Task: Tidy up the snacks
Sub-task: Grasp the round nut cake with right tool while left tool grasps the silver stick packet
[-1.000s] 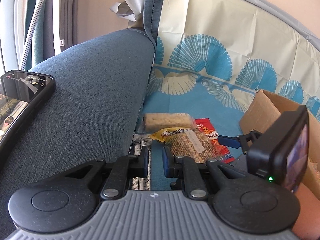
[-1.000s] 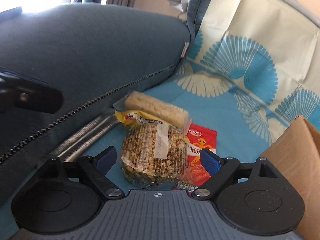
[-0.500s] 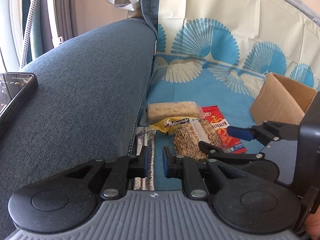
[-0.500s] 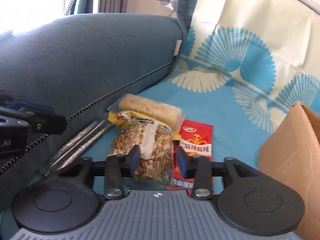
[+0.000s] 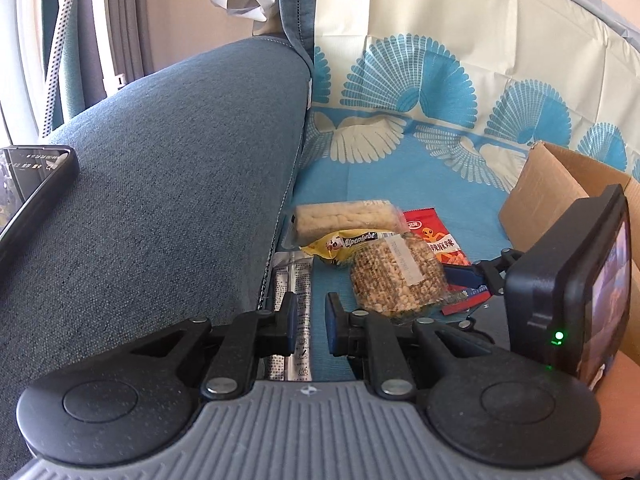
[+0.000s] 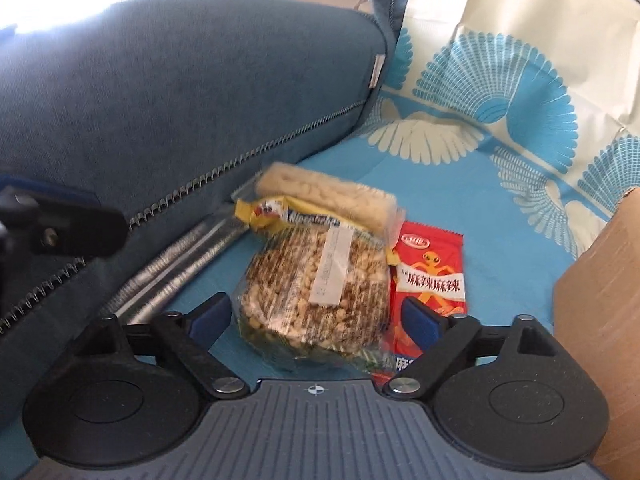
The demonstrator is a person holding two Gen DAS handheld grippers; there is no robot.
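Right gripper [image 6: 316,316] reopened wide after brief closing, now straddling peanut brittle pack [image 6: 316,296], not gripping. Pack lies on blue seat cloth [image 6: 460,200] beside red spicy snack packet [image 6: 430,276]. Left gripper [image 5: 311,318] narrow, empty. Grasp probably retried.

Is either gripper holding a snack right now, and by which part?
Neither. The right gripper is open, its fingers either side of the peanut cake without closing on it. The left gripper holds nothing.

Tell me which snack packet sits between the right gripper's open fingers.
The clear packet of peanut brittle, between the right gripper fingers. The red spicy packet lies beside it; the pale wafer bar lies behind.
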